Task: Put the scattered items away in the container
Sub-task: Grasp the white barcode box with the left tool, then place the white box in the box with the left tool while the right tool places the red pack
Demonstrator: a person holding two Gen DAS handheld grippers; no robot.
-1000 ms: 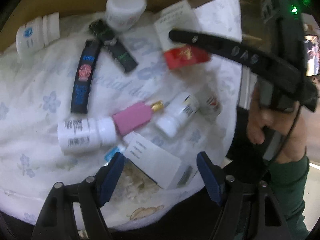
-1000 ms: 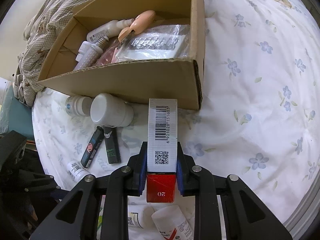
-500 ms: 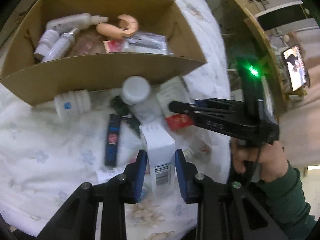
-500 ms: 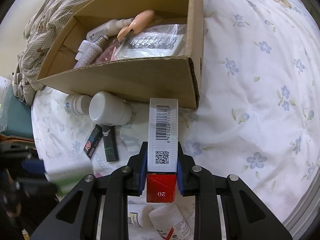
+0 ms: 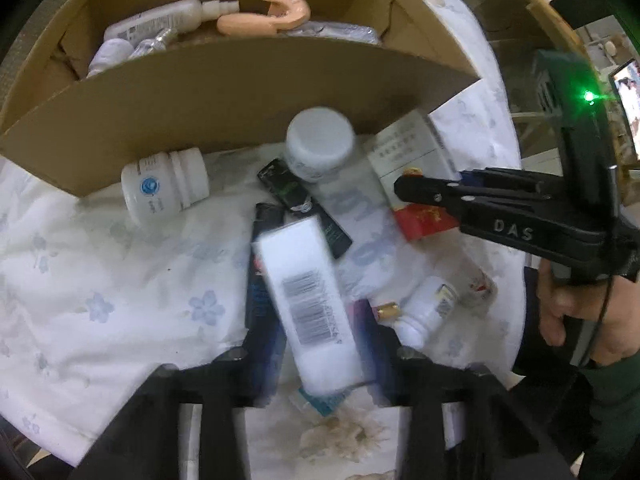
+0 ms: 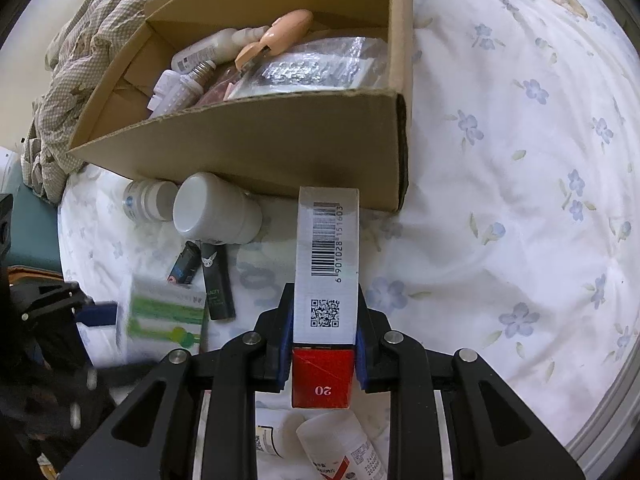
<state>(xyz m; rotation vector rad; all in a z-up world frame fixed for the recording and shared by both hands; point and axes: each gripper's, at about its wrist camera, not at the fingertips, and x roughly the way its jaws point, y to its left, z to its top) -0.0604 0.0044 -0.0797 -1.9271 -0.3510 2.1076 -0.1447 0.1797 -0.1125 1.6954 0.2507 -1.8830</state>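
Note:
My left gripper is shut on a white carton with a barcode and holds it above the bedsheet, in front of the cardboard box. In the right wrist view that carton shows green print and is blurred. My right gripper is shut on a white and red pack, which points at the near wall of the cardboard box. In the left wrist view the right gripper clamps the same pack. The box holds bottles, a peach-coloured tool and a foil packet.
On the flowered sheet before the box lie a white jar, a white bottle with a blue logo, black tubes and a small white bottle. Another bottle lies under my right gripper. A checked cloth is heaped behind the box.
My left gripper closed on the white carton, lifted it off the sheet and tipped up toward the cardboard box. The right gripper and its pack stayed put.

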